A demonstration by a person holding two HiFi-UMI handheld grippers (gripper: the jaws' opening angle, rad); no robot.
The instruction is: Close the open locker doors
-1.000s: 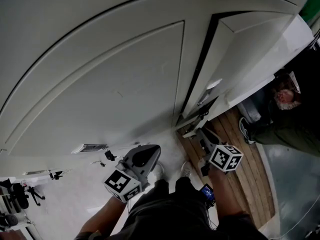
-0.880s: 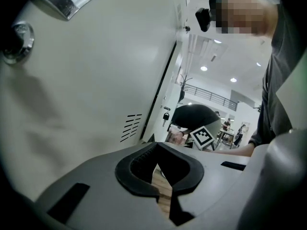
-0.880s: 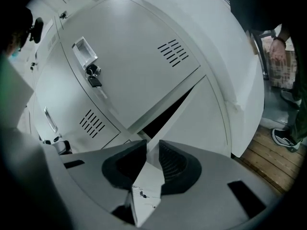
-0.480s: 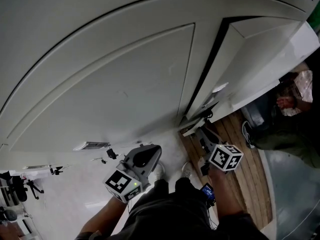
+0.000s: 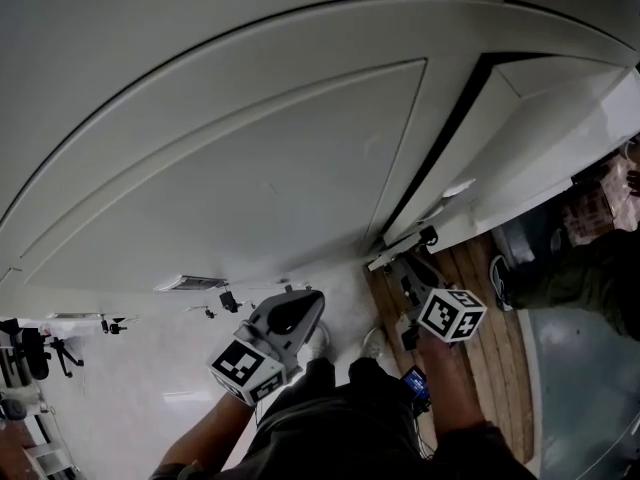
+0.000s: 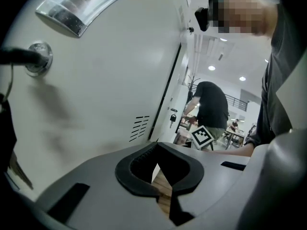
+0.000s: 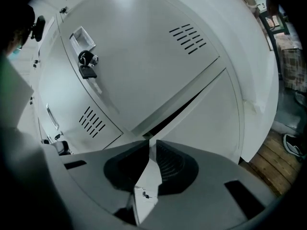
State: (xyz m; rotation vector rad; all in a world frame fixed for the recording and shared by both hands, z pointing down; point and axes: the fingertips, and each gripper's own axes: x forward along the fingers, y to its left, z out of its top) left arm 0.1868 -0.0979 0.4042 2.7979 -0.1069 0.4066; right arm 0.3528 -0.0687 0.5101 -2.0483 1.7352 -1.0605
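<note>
You are holding the right gripper (image 5: 403, 268), whose jaws have just been closing on nothing, by the ajar locker door (image 5: 540, 138) at two o'clock, probably light, stiff sheet metal best pushed near its free edge, with the left gripper (image 5: 300, 306) jaws slightly parted and empty.

A strip of wooden plank floor (image 5: 478, 313) runs down the right of the head view. Left of the planks lies pale glossy floor (image 5: 140, 398), with dark tripod stands (image 5: 25, 353) at its far edge, well apart from the planks. Right of the planks is a smooth grey surface (image 5: 575, 368); a dark shoe (image 5: 500, 273) sits at the planks' right edge. Beyond the planks, a bright hall shows round ceiling lights (image 6: 211, 68) and a railing (image 6: 235, 99).
</note>
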